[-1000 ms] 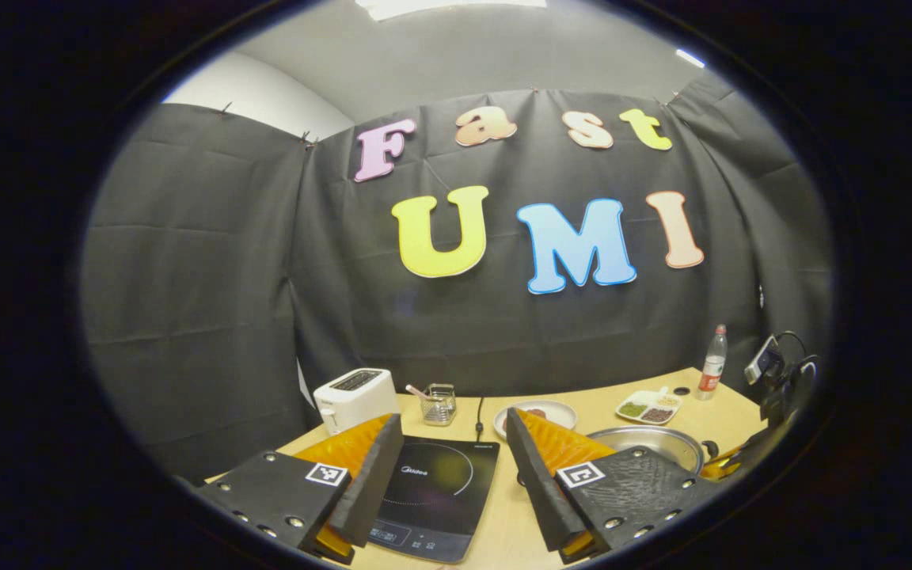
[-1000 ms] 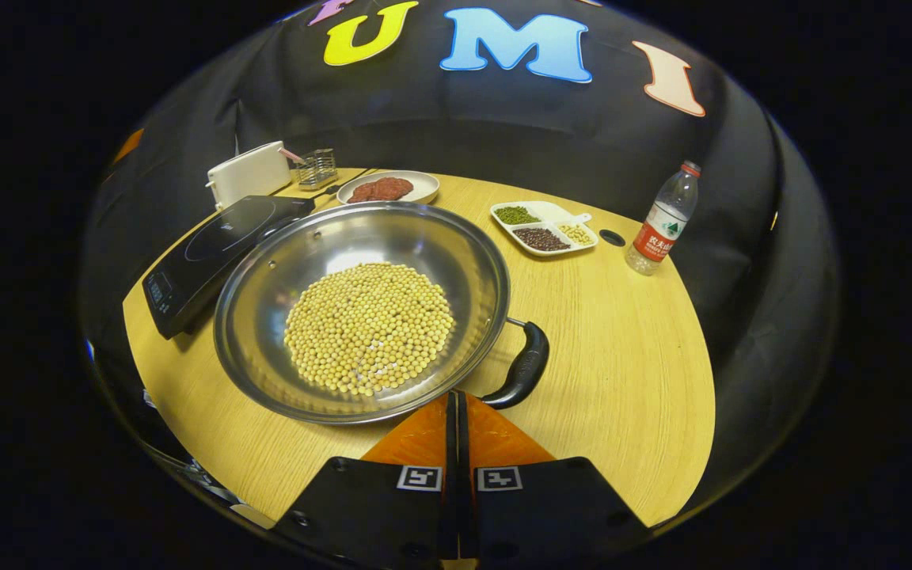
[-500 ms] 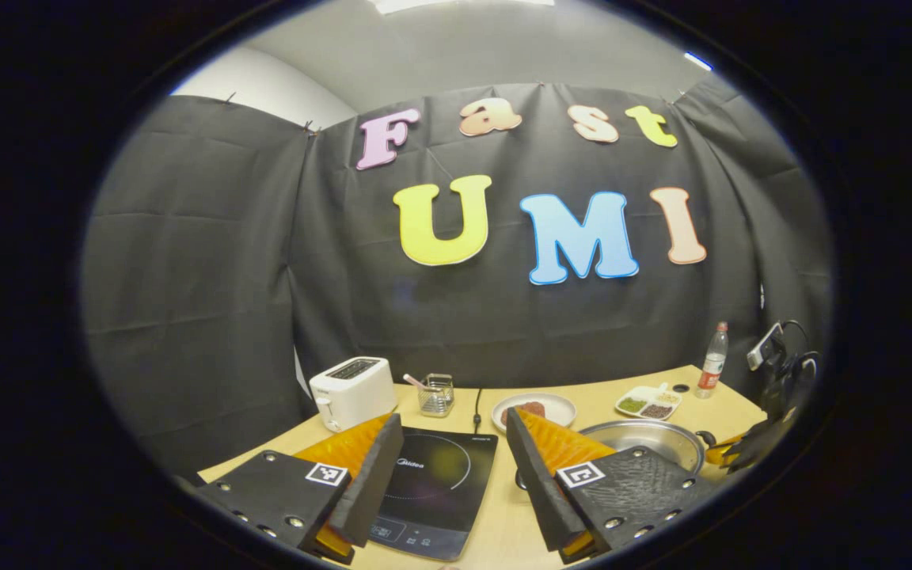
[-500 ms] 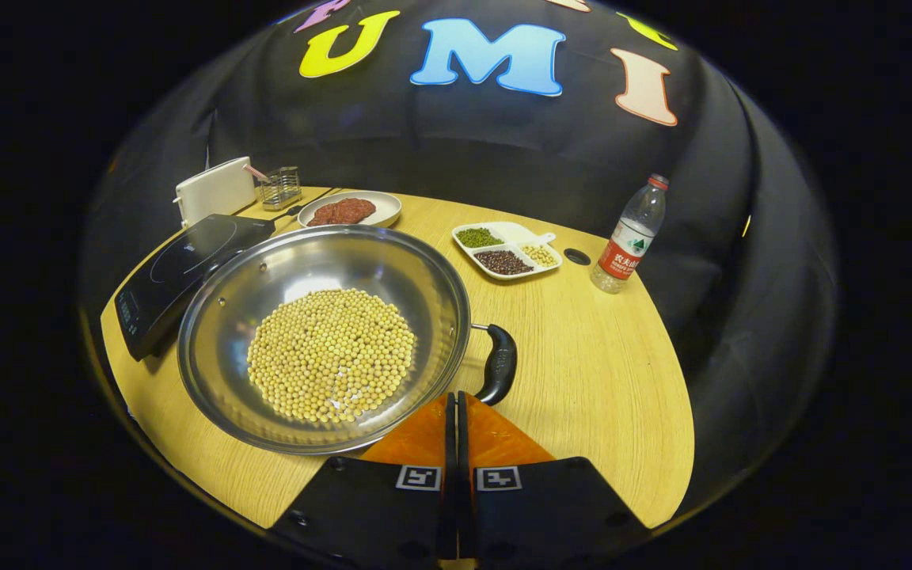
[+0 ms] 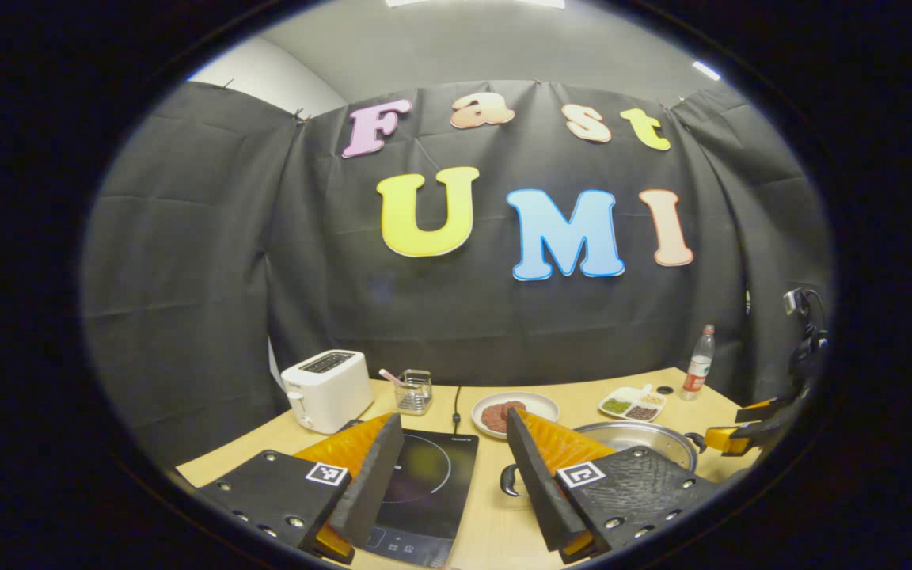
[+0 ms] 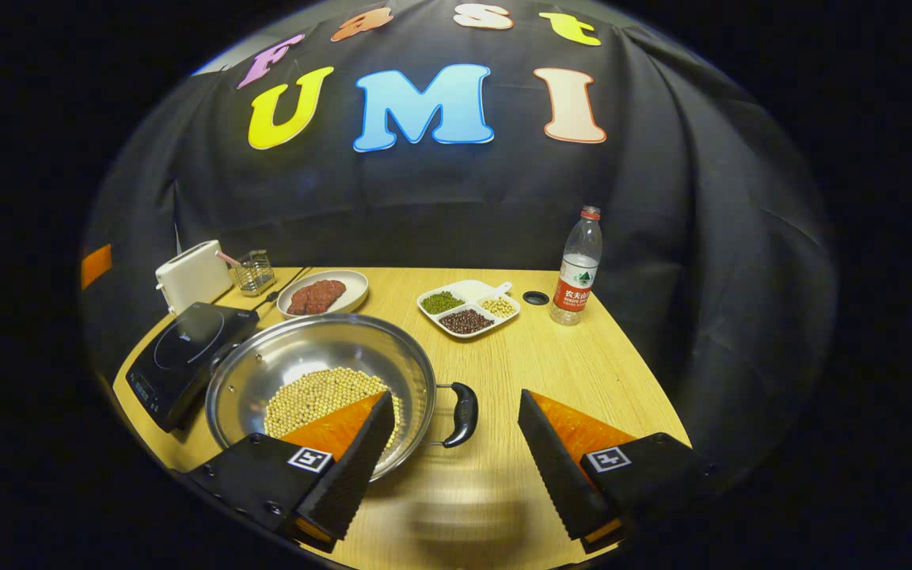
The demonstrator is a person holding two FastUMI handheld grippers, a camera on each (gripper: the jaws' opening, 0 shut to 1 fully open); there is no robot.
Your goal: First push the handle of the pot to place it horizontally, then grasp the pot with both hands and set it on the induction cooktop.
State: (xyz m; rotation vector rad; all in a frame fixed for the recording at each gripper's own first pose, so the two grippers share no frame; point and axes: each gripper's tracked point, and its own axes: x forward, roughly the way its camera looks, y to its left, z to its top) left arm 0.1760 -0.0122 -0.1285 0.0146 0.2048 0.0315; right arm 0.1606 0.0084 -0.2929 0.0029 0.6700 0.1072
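Note:
A wide steel pot [image 6: 321,348] holding soybeans [image 6: 309,396] sits on the wooden table [image 6: 567,364], just right of the black induction cooktop [image 6: 179,356]. Its black side handle [image 6: 464,412] points to the right, level with the table. My right gripper [image 6: 456,404] is open, its fingers spread either side of that handle without touching it. In the left gripper view my left gripper [image 5: 452,427] hangs open over the cooktop [image 5: 424,483]. The pot [image 5: 650,439] lies to its right, with the pot's other handle [image 5: 507,479] beside the right finger. The right gripper [image 5: 729,437] shows at the far right.
Along the back of the table stand a white toaster [image 6: 191,275], a wire basket [image 6: 254,271], a plate of red meat [image 6: 321,293], a divided dish of beans [image 6: 468,307] and a water bottle [image 6: 579,265]. A small dark hole [image 6: 536,298] is near the bottle.
My right gripper has gone from shut to open and pulled back and up from the pot, whose handle has swung rightward. My left gripper stayed open and shifted slightly.

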